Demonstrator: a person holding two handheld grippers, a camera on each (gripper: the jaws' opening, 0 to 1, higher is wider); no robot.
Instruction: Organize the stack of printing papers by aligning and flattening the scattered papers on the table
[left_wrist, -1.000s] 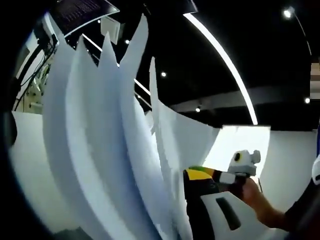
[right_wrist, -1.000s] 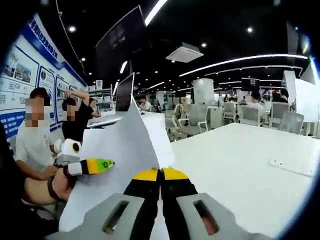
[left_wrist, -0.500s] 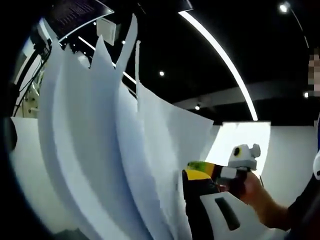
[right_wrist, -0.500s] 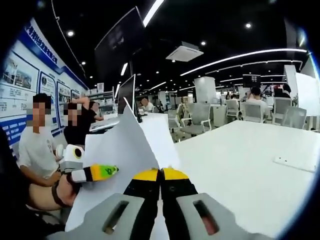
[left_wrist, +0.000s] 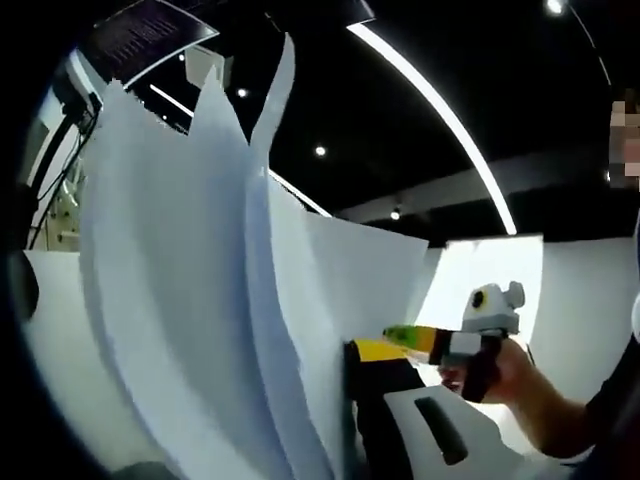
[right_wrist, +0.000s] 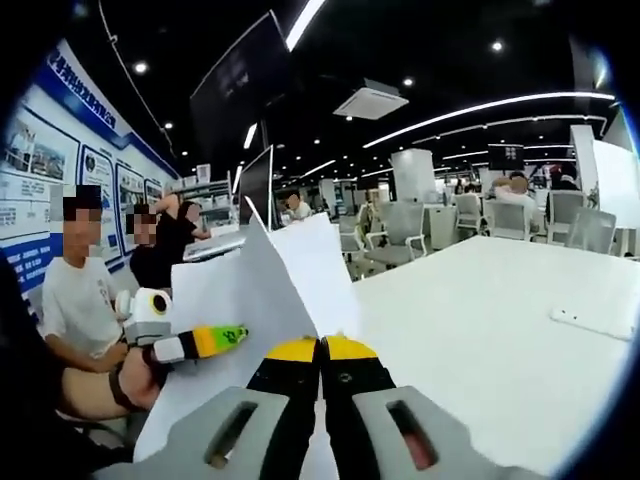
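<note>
Two tools: the left tool (right_wrist: 228, 337) and the right tool (right_wrist: 321, 350). One fanned stack of papers (left_wrist: 200, 300). One white counter (right_wrist: 480, 310). Two seated people (right_wrist: 85, 290) left of the right tool.

In left gripper view the fanned papers (left_wrist: 190, 300) hide the left jaw and much of the bench (left_wrist: 50, 330), their lower ends cut off at frame bottom, while in right gripper view wall poster (right_wrist: 45, 150) text upper left is too small to read.
</note>
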